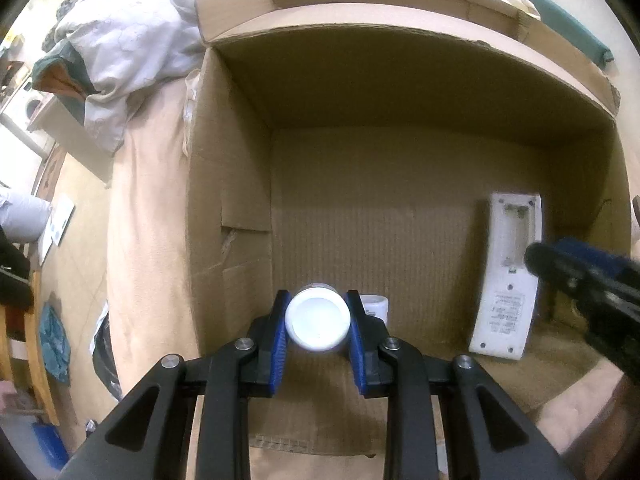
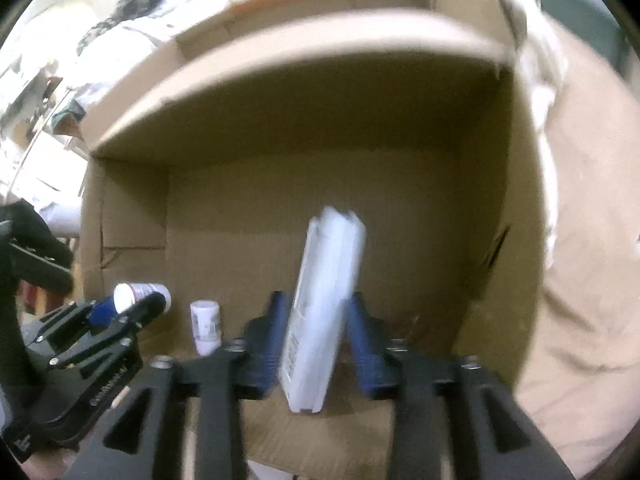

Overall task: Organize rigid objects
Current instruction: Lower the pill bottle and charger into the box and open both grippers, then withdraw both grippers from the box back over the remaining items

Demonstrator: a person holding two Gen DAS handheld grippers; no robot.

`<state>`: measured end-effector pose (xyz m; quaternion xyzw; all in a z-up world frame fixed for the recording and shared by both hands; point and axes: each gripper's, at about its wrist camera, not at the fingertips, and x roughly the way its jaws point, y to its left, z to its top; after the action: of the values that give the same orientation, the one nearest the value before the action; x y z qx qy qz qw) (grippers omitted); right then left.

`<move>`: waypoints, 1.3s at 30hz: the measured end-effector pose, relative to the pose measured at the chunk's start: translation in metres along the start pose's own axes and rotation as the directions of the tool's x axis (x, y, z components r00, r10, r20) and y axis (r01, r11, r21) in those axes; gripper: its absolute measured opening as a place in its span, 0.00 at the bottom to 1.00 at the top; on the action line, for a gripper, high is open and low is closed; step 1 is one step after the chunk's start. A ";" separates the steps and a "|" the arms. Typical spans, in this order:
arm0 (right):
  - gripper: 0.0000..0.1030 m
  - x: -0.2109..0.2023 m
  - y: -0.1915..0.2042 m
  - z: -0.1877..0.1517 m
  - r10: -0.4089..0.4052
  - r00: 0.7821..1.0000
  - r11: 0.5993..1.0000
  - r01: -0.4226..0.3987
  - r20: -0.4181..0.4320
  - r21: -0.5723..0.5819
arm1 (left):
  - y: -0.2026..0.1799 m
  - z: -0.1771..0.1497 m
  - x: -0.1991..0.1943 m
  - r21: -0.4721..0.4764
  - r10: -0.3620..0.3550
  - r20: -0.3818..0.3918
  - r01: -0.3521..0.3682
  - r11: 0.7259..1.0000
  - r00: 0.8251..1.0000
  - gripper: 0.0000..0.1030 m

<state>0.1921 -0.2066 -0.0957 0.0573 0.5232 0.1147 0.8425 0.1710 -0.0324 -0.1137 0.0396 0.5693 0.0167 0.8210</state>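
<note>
An open cardboard box lies under both grippers. My left gripper is shut on a white capped bottle and holds it just above the box floor near the left wall. A second small white bottle stands on the floor beside it. A white remote, back side showing, rests at the right of the box. My right gripper is open, with the remote between its blue fingers; that view is blurred.
The box sits on a beige bed cover. Rumpled white bedding is piled beyond the box's far left corner. Box flaps stand up at the far side. The floor and wooden furniture lie to the left.
</note>
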 end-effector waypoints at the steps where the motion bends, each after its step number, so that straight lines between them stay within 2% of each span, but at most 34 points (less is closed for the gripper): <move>1: 0.75 -0.007 0.003 0.001 0.003 0.999 1.000 -0.003 0.037 -0.014 | 0.000 0.000 0.000 0.001 -0.001 0.001 0.001 1.000 1.000 0.23; 3: 0.76 -0.018 0.008 0.004 -0.016 0.997 0.999 0.019 0.082 -0.043 | 0.000 0.000 0.000 0.003 -0.006 -0.001 0.006 1.000 1.000 0.23; 5: 0.81 -0.024 0.010 0.005 -0.018 0.994 0.998 0.024 0.107 -0.055 | 0.000 0.000 0.001 0.005 -0.006 -0.002 0.006 1.000 1.000 0.23; 12: 0.82 -0.027 0.004 0.005 0.003 0.995 0.999 0.001 0.100 -0.040 | -0.008 0.002 0.001 0.034 -0.047 -0.007 0.047 0.998 0.999 0.26; 13: 0.82 -0.026 0.007 0.005 0.000 0.995 0.999 0.004 0.103 -0.038 | -0.011 0.002 0.001 0.042 -0.068 -0.010 0.068 0.997 0.998 0.36; 14: 0.82 -0.026 0.006 0.005 -0.002 0.994 0.999 0.005 0.105 -0.033 | -0.014 0.002 0.001 0.044 -0.082 -0.013 0.082 0.996 0.997 0.55; 16: 0.82 -0.027 0.005 0.006 0.001 0.994 1.000 0.002 0.107 -0.020 | -0.019 0.001 -0.002 0.047 -0.136 -0.010 0.136 0.990 0.991 0.67; 18: 0.82 -0.027 0.002 0.005 0.006 0.994 1.000 -0.004 0.106 -0.012 | -0.023 0.001 -0.004 0.060 -0.155 -0.012 0.155 0.986 0.988 0.67; 24: 0.82 -0.027 0.003 0.004 0.002 0.995 1.000 0.000 0.097 -0.019 | -0.026 0.004 -0.010 0.084 -0.109 0.014 0.108 0.991 0.994 0.67; 31: 0.82 -0.029 0.006 0.004 0.003 0.995 1.000 0.000 0.103 -0.025 | -0.019 0.008 -0.020 0.054 -0.092 0.035 0.090 0.994 0.995 0.67; 36: 0.82 -0.037 0.009 0.004 0.009 0.993 1.000 -0.007 0.119 -0.021 | -0.014 0.006 -0.042 0.042 -0.077 0.078 0.074 0.996 0.994 0.67; 39: 0.82 -0.047 0.011 0.001 -0.002 0.990 0.999 0.007 0.138 -0.034 | -0.014 0.002 -0.057 0.007 -0.080 0.076 0.080 0.997 0.994 0.67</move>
<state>0.1716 -0.2080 -0.0526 0.0495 0.4619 0.1174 0.8778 0.1530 -0.0503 -0.0611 0.0190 0.5386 -0.0187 0.8421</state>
